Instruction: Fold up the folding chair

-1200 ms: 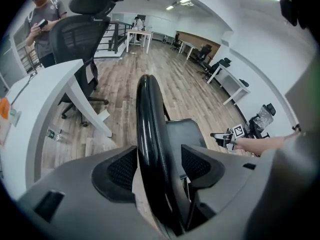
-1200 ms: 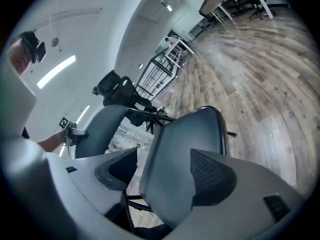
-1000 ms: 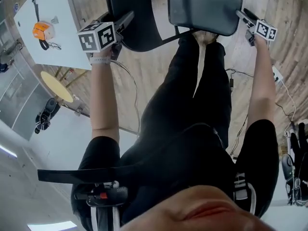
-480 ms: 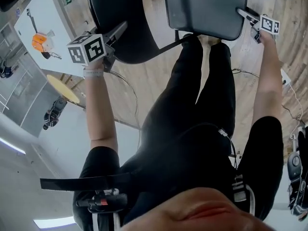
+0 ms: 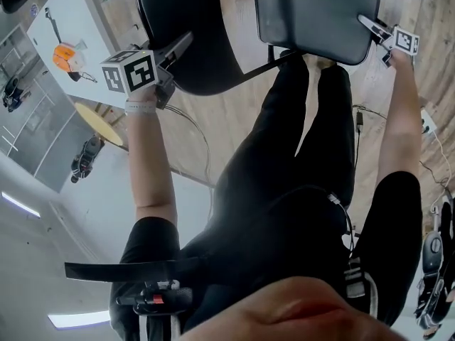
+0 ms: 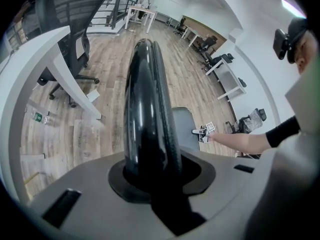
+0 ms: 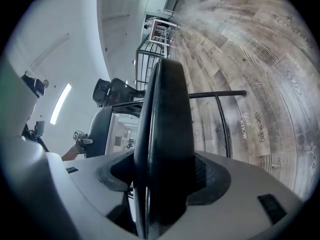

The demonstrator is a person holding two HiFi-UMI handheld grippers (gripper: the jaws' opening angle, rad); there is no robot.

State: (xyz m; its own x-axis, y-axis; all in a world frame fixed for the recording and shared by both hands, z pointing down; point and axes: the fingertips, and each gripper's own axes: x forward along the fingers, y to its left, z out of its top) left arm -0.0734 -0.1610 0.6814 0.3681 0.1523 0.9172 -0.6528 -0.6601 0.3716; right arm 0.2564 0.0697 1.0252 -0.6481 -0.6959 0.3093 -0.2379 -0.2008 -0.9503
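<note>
The folding chair stands open in front of my legs, with a black backrest (image 5: 195,48) and a dark grey seat (image 5: 313,13). My left gripper (image 5: 179,46) sits over the backrest's top rim. In the left gripper view that rim (image 6: 147,109) fills the gap between the closing jaws, which look clamped on it. My right gripper (image 5: 371,25) is at the seat's right front corner. Its jaws are closing with the seat's edge (image 7: 165,134) between them, and a thin gap still shows on one side. The chair's thin black frame bar (image 7: 215,94) runs past behind.
A white table (image 5: 71,20) carrying an orange object (image 5: 67,52) stands to the left, above a round yellow table (image 5: 99,123). Cables (image 5: 195,130) trail over the wooden floor. An office chair (image 6: 65,24) stands at a desk beyond the backrest.
The right gripper has come down a little onto the seat's corner. The left gripper has stayed at the backrest's rim. The head view has shifted slightly.
</note>
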